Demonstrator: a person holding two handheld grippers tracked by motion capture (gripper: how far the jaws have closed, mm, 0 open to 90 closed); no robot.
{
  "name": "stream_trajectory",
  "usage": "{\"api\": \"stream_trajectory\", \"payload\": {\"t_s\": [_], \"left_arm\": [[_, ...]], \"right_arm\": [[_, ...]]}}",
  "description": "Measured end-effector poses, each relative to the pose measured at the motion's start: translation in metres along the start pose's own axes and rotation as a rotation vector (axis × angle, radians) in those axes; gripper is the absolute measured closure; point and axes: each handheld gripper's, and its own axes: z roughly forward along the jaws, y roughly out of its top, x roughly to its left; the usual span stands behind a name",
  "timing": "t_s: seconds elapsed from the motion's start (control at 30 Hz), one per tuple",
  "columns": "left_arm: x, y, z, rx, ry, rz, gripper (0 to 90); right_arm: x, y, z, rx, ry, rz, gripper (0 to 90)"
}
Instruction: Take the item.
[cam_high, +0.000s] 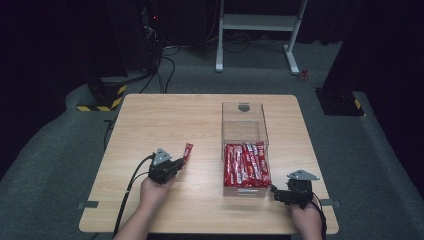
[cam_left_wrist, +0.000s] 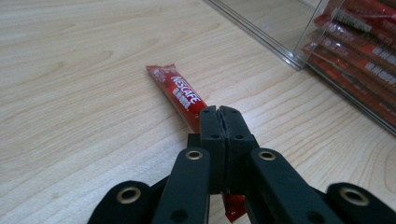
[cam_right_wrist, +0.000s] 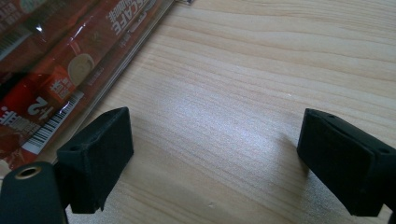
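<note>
My left gripper (cam_left_wrist: 219, 116) clamped on red coffee stick (cam_left_wrist: 176, 93), far end resting on table (cam_high: 200, 120), left of clear box (cam_high: 245, 131) holding more sticks. My right gripper (cam_right_wrist: 212, 158) spread wide, idle beside box, nothing between jaws.

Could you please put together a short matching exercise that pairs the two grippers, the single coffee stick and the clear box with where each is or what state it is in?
Things:
1. left gripper
2. right gripper
3. single Nescafe stick
4. clear plastic box

States or places:
A. jaws wide apart over bare wood
B. holds a row of red sachets in its near half
C. jaws shut on a red sachet
D. one end pinched, the rest reaching out over the wooden table to the left of the box

Pairs: 1-C, 2-A, 3-D, 4-B
</note>
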Motion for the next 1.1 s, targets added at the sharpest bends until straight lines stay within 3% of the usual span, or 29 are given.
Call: {"api": "stream_trajectory", "payload": {"t_s": [0.23,0.5,0.7,0.8,1.1], "left_arm": [[-0.001,-0.001,0.001,0.019,-0.004,-0.007,83.8],[0.002,0.003,-0.011,-0.014,-0.027,-0.023,69.9],[0.006,0.004,-0.027,-0.039,-0.011,-0.023,55.3],[0.010,0.003,-0.032,-0.036,-0.005,-0.042,46.2],[0.019,0.004,-0.044,-0.004,0.018,-0.063,39.4]], "right_arm": [[0.000,0.000,0.000,0.001,0.002,-0.001,10.3],[0.000,0.000,0.000,0.001,0.004,-0.003,10.3],[0.000,0.000,0.000,0.001,0.005,-0.003,10.3],[0.000,0.000,0.000,0.001,0.005,-0.003,10.3],[0.000,0.000,0.000,0.000,0.005,-0.002,10.4]]}}
